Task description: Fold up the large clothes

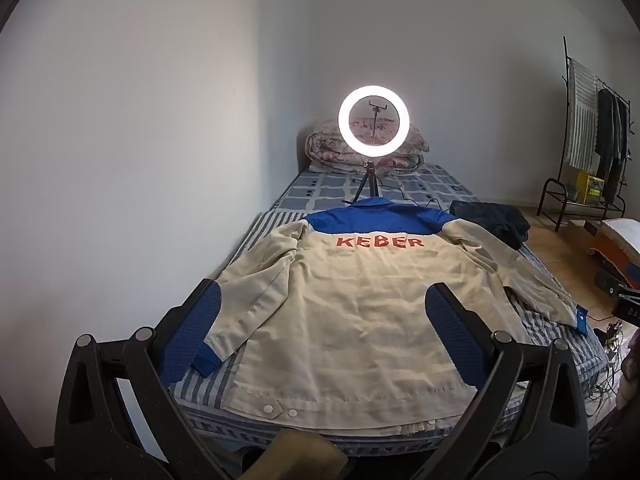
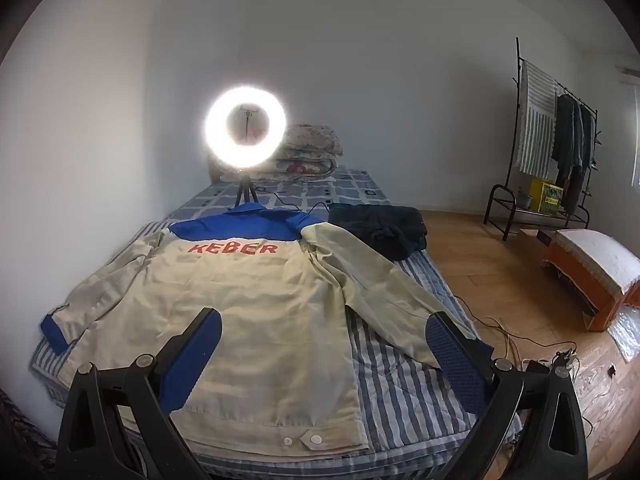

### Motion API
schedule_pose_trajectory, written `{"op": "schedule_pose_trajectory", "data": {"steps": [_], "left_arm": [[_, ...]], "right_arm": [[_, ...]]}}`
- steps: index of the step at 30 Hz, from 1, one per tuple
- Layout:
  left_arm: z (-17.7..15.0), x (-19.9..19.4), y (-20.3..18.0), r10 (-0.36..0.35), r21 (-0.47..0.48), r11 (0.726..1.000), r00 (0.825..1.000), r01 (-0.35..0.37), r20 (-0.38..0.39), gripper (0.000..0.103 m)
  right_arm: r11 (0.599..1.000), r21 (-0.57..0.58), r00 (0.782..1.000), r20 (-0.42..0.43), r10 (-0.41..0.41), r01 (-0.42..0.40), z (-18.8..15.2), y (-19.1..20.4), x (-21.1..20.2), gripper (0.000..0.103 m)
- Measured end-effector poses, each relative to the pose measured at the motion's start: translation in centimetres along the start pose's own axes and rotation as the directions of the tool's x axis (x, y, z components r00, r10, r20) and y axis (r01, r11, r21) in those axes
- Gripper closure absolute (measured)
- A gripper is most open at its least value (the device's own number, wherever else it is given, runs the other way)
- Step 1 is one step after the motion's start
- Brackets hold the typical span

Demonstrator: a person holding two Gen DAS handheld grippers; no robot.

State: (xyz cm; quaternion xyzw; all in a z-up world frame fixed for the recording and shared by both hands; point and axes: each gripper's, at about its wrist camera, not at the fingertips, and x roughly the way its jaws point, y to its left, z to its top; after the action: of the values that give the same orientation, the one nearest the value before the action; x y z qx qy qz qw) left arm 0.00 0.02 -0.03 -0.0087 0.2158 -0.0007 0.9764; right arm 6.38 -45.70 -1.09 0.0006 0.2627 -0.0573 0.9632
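A beige cloth work jacket (image 1: 344, 316) with a blue yoke and red "KEBER" lettering lies spread back-up on the striped blue-and-white bedspread (image 2: 404, 384), sleeves angled out to both sides. The left gripper (image 1: 322, 320) hovers above its lower back, blue-padded jaws wide apart, holding nothing. Further right, the right gripper (image 2: 324, 344) hangs over the jacket's right hem and sleeve cuff, jaws equally wide apart, touching nothing.
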Motion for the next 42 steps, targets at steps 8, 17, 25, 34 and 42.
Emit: {"op": "schedule_pose_trajectory", "data": {"steps": [8, 17, 25, 34, 42], "left_arm": [[0.2, -0.2, 0.0, 0.007, 0.011, 1.0, 1.0, -0.007, 0.016, 0.0], [1.8, -0.8, 0.1, -0.003, 0.004, 1.0, 1.0, 0.002, 0.026, 0.0], [1.9, -0.8, 0.1, 0.007, -0.001, 1.0, 0.999, -0.007, 0.034, 0.0], [1.8, -1.2, -0.3, 0.011, 0.002, 1.0, 0.999, -0.012, 0.043, 0.0], [1.5, -1.3, -0.3, 0.01, 0.002, 1.0, 0.999, -0.01, 0.046, 0.0]], "right_arm": [[1.0, -0.009, 1.0, 0.013, -0.015, 0.015, 0.1, -0.2, -0.3, 0.0], [1.0, -0.005, 1.0, 0.009, -0.016, 0.016, 0.2, -0.6, -0.5, 0.0], [1.0, 0.002, 1.0, 0.014, -0.019, 0.019, 0.3, -0.8, -0.4, 0.0], [1.0, 0.0, 1.0, 0.015, -0.018, 0.018, 0.2, -0.5, -0.4, 0.0], [1.0, -0.001, 1.0, 0.013, -0.015, 0.015, 0.1, -0.4, -0.3, 0.0]]}}
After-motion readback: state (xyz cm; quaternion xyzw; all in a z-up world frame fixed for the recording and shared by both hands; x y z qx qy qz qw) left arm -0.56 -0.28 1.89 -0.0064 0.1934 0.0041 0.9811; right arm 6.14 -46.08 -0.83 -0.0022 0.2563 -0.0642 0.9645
